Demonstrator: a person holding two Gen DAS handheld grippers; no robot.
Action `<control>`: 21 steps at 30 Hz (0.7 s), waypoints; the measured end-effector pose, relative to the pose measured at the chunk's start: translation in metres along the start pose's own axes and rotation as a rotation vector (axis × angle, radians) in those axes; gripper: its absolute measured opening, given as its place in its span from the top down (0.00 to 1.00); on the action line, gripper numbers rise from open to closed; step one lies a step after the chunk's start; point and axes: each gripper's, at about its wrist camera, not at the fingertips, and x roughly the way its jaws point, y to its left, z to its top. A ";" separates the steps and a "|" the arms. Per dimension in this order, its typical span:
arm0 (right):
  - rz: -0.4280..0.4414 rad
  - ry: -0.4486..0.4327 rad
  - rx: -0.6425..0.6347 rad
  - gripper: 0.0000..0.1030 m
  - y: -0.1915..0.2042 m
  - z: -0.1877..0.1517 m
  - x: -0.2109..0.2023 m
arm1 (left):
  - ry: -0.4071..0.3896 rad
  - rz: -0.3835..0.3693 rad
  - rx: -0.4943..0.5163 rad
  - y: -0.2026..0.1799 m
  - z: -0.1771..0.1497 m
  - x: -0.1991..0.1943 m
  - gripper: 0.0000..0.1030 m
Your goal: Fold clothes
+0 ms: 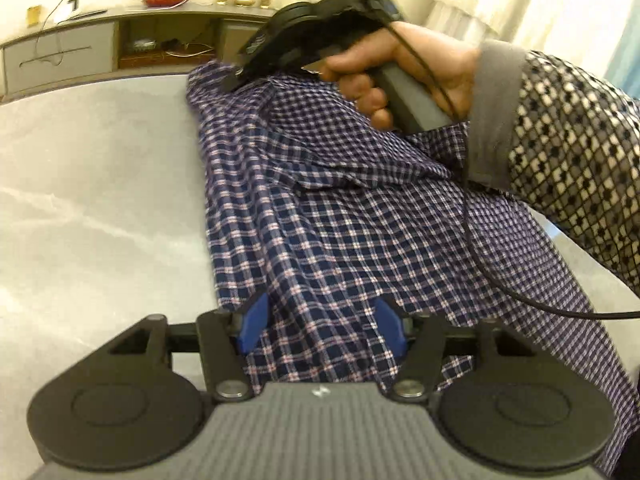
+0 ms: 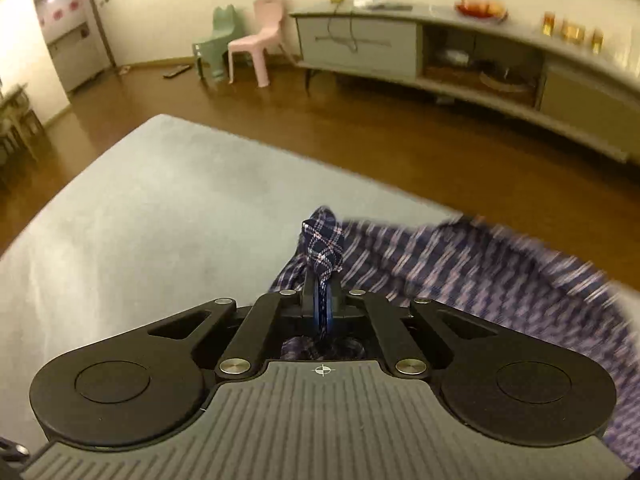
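A pale grey table (image 1: 80, 200) carries only the rumpled blue checked shirt (image 1: 340, 220).

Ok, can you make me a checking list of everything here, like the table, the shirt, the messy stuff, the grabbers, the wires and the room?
Surface: grey table, bare apart from the shirt.
Job's things: blue checked shirt, spread out and rumpled, not folded yet.
Clutter: nothing seen on the table.
Grippers: left gripper open, its blue pads on either side of the shirt's near edge; right gripper shut on a bunch of shirt cloth, held by a hand.
Cables: black cable trails from the right gripper over the shirt.
Surroundings: long sideboard with a red bowl; pink chair and green chair; brown floor.
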 end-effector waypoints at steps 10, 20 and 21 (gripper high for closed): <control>-0.036 -0.095 0.124 0.37 -0.052 -0.005 -0.026 | 0.029 0.067 0.143 -0.021 -0.008 -0.001 0.38; -0.213 -0.010 0.008 0.22 -0.095 -0.066 -0.074 | 0.112 0.143 0.258 -0.042 -0.027 -0.017 0.35; -0.222 -0.001 -0.006 0.22 -0.098 -0.074 -0.078 | 0.118 0.146 0.259 -0.044 -0.026 -0.016 0.34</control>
